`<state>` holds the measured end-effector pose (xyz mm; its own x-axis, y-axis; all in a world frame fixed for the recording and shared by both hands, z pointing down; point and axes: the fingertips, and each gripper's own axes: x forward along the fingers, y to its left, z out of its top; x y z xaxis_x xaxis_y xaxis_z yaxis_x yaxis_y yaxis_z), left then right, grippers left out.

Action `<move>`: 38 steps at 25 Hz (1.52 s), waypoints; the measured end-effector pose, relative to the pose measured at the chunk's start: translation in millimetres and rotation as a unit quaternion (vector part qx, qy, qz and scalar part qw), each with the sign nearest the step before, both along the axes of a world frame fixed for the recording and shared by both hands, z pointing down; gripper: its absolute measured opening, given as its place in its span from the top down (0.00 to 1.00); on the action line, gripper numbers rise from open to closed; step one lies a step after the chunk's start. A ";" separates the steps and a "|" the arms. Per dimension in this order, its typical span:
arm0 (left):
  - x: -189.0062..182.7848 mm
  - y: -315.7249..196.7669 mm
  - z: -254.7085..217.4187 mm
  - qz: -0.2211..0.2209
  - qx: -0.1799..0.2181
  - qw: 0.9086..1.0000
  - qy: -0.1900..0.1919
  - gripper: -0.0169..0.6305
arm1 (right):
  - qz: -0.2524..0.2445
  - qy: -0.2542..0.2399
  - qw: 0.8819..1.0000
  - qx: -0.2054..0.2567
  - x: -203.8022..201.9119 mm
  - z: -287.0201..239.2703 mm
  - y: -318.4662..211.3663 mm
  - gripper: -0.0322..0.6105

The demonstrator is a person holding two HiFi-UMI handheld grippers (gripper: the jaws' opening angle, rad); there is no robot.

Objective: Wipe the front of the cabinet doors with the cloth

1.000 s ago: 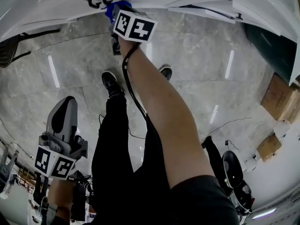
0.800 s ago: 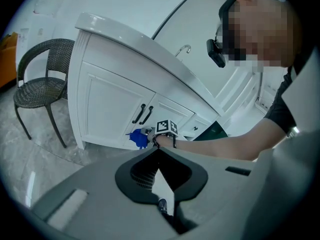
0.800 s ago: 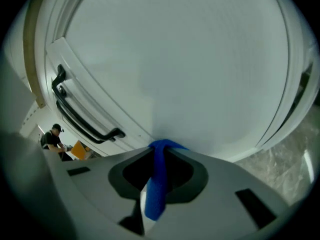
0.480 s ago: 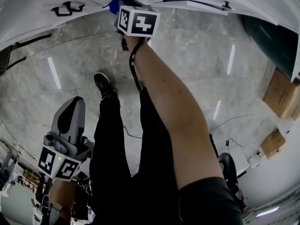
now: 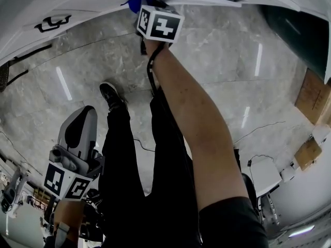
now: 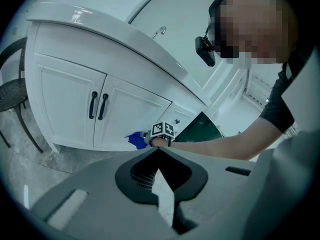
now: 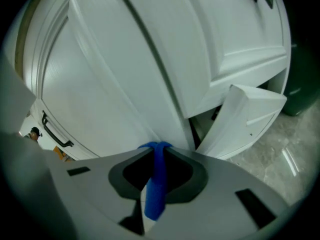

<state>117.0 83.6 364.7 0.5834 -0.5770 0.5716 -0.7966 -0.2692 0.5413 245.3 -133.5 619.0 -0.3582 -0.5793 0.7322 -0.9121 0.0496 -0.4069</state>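
The blue cloth (image 5: pixel 137 3) is pressed against the lower part of a white cabinet door (image 5: pixel 93 1), and my right gripper (image 5: pixel 146 10) is shut on it. In the right gripper view the cloth (image 7: pixel 157 179) runs between the jaws and bunches at the tips (image 7: pixel 157 146) against the door panel (image 7: pixel 125 74). In the left gripper view the cloth (image 6: pixel 135 140) lies right of the pair of black handles (image 6: pixel 98 106). My left gripper (image 5: pixel 83 113) hangs low at the left, away from the cabinet. It is shut with nothing in it (image 6: pixel 159 152).
A small door (image 7: pixel 245 124) stands ajar just right of the cloth. A dark green bin (image 5: pixel 295 30) is beside the cabinet, and cardboard boxes (image 5: pixel 313 94) lie further right. A black chair (image 6: pixel 10 94) stands left of the cabinet. The person's legs and a cable cross the marble floor (image 5: pixel 217 66).
My right gripper has slid the cloth rightward along the cabinet front, away from the pair of black handles. The left gripper has stayed about where it was.
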 end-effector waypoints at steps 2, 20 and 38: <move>3.8 -0.5 -0.7 -0.001 0.000 1.000 0.002 0.98 | 0.013 0.007 1.000 -0.001 12.7 0.8 0.9 0.86; -122.8 9.0 25.7 -0.034 -0.007 0.999 -0.024 0.98 | -0.050 -0.049 0.998 -0.006 -166.1 7.0 39.8 0.86; -71.7 -15.6 179.0 0.044 -0.061 0.993 -0.088 0.98 | -0.081 0.001 0.997 -0.001 -131.5 31.4 5.7 0.86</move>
<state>45.3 68.0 543.7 0.5135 -0.4479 0.7320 -0.8580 -0.2827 0.4289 113.8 -127.8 650.4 -0.4457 -0.5133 0.7334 -0.8928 0.1956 -0.4058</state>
